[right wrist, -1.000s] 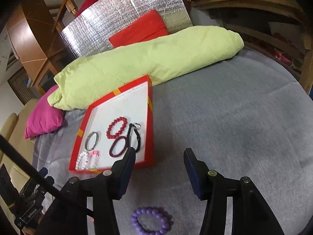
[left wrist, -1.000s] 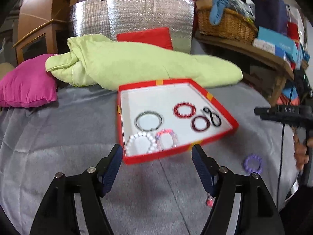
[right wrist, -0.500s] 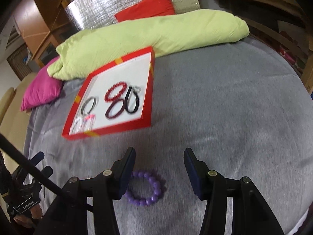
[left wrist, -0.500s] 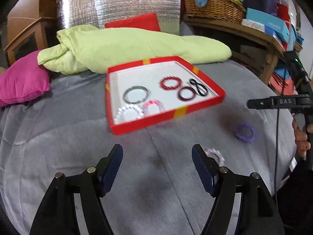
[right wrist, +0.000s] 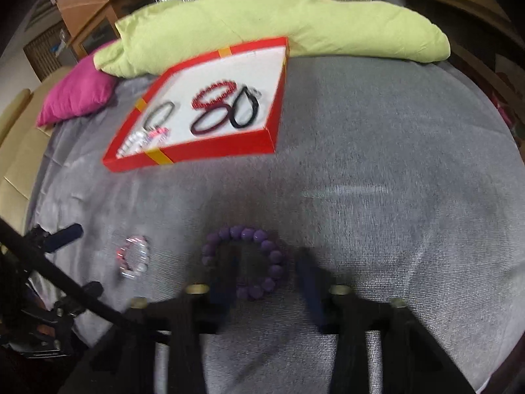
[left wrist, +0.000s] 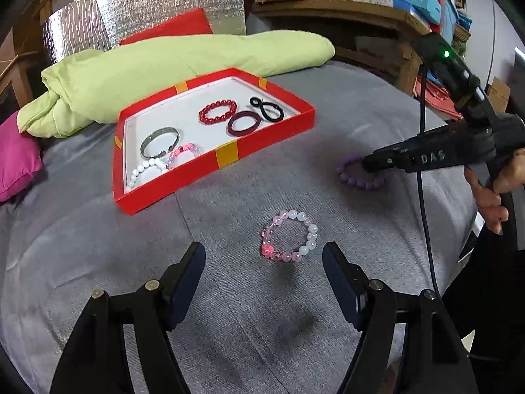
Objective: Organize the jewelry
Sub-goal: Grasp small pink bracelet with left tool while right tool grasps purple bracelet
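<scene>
Grey bedcover beneath you, red tray of bracelets resting on it, your left gripper spread wide and empty just short of the pink-and-white bracelet, your right gripper parted, blurred, straddling the purple bracelet, gripping nothing.

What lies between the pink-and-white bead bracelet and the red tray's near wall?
Only bare grey cloth separates the pink-and-white bracelet from the red tray, clearest in the left wrist view.
</scene>
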Motion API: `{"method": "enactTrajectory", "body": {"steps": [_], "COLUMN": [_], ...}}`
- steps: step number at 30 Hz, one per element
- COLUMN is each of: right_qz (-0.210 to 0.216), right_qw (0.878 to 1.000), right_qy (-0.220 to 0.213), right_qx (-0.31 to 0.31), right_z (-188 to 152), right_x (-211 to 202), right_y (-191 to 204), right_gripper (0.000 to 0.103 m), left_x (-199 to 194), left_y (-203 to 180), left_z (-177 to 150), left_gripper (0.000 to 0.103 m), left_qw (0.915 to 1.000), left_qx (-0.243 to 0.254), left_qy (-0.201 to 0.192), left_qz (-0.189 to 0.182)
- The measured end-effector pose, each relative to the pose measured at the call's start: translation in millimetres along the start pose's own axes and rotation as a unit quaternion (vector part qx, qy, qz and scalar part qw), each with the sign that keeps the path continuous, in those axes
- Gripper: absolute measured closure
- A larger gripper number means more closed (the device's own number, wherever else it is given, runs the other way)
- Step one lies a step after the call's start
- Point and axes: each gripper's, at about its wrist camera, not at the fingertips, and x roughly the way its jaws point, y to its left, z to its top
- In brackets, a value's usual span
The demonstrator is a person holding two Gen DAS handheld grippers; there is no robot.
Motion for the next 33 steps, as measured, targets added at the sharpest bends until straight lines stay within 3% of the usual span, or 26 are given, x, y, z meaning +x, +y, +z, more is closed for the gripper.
{"method": "enactTrajectory", "body": {"steps": [3,8,17,21,22,24,25,27,33], "right_qz": [-0.018,-0.043,-0.037,-0.03,-0.03,-0.031,-0.029,-0.016,0.019], "right_qw": [0.999,0.998,0.999,0.999,0.999,0.998,0.999,0.999,0.999], "right_qy": [-0.013,-0.035,-0.023,-0.02,-0.02,-0.021,-0.023,-0.024,-0.024], "right_qx": [-0.023,-0.001,0.028,0.039,0.039,0.04,0.039,0.037,0.025], "right_z": [-1.5,2.9,4.8,6.1,6.1,6.6,6.7,6.6,8.5], "right_x": [-1.3,-6.6,-2.3,-0.9,-0.4,-0.7,-1.0,-1.7,0.1], "right_y": [5.7,-5.8,-20.9,-23.7,-23.1,-21.9,-20.9,-17.7,2.4], "right_gripper": [0.093,0.093,0.093,0.092,0.092,0.092,0.092,0.092,0.092], "left_x": [2.9,7.8,28.7,37.8,38.2,38.9,38.8,38.0,36.2], "left_y": [1.3,-4.1,-12.7,-2.5,1.1,3.8,4.8,7.7,25.9], "left_z": [2.2,5.8,10.5,8.5,7.9,7.2,6.9,6.4,4.3], "left_gripper": [0.028,0.028,0.028,0.03,0.033,0.061,0.066,0.087,0.093], "left_qw": [0.9998,0.9989,0.9986,0.9981,0.9977,0.9978,0.998,0.998,0.9962], "left_qx": [-0.014,-0.022,-0.022,-0.046,-0.055,-0.057,-0.055,-0.057,-0.084], "left_qy": [0.004,0.007,0.028,0.028,0.023,0.021,0.019,0.018,0.019], "left_qz": [-0.015,-0.04,-0.039,-0.03,-0.033,-0.028,-0.022,-0.021,-0.017]}}
